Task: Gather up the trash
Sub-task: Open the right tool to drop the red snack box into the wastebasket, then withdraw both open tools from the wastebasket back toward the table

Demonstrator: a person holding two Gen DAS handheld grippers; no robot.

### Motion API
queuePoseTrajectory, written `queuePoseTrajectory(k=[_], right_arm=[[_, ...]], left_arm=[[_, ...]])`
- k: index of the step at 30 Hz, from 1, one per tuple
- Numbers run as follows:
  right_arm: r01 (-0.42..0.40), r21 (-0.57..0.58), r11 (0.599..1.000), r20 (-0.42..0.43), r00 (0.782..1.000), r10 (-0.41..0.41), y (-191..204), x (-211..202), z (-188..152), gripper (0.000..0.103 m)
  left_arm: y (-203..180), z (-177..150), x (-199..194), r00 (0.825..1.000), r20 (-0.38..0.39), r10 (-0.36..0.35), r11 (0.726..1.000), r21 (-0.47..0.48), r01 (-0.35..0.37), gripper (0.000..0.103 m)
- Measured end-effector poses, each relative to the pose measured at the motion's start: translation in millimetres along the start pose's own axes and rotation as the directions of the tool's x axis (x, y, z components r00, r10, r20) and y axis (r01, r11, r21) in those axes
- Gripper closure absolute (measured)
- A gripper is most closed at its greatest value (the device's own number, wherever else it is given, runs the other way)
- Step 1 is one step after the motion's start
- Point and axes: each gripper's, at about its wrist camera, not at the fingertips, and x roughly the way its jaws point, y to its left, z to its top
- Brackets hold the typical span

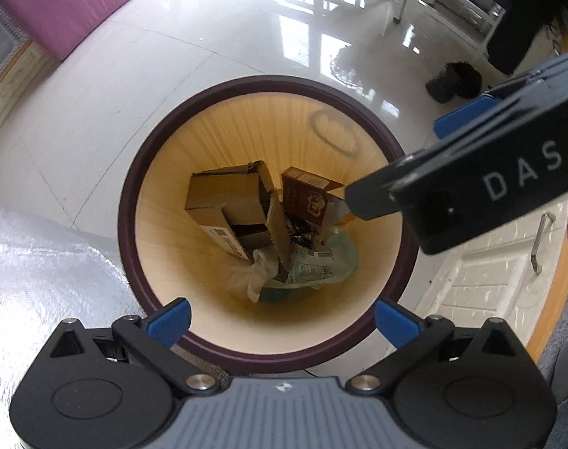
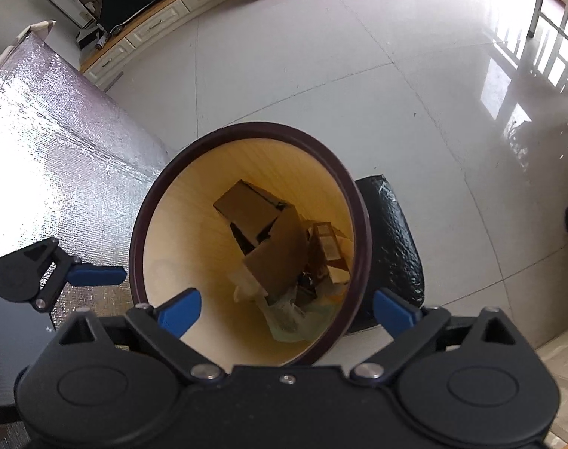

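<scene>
Trash bin [image 1: 134, 202], round and dark-rimmed, fills mid-frame in both views on the white floor [image 1: 171, 75]. Inside lie a cardboard box [image 1: 224, 202], a red carton [image 1: 306, 198] and crumpled wrappers [image 1: 313, 265]. Left gripper [image 1: 282, 316] and right gripper [image 2: 287, 308] hang over it, both spread wide and empty.

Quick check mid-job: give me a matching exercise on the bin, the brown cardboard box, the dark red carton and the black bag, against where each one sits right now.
Things:
1. bin
2. brown cardboard box
3. dark red carton
4. black bag

Places:
A. outside the bin, on the floor against its wall
B. inside the bin, tilted, largest item
C. on the white tiled floor, open-topped
D. inside the bin, beside the brown box

Pairs: 1-C, 2-B, 3-D, 4-A
</scene>
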Motion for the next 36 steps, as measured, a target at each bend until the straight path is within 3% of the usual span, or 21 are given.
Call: queuePoseTrajectory(k=[7,17,25,36], right_arm=[[0.030,-0.048,0.998,0.039,0.999,-0.028,4.2,-18.6,-10.7,0.000],[0.034,-0.046,0.998,0.107,0.994,-0.029,-1.7,-59.9,-26.4,0.000],[0.039,-0.096,0.995,0.149,0.989,-0.024,2.8,-99.2,-49.1,0.000],[0.054,-0.138,0.989,0.224,0.974,-0.022,5.7,-160.0,-85.0,0.000]], left_arm=[[-3.5,-8.6,-19.2,0.999,0.048,-0.007,0.999,-0.048,0.010,0.000],[2.9,-30.5,-47.5,0.998,0.061,0.033,0.971,-0.239,-0.017,0.000],[-12.4,-56.0,-86.7,0.992,0.107,0.063,0.958,-0.284,-0.030,0.000],[-35.8,-94.3,-148.3,0.968,0.219,0.123,0.923,-0.384,-0.030,0.000]])
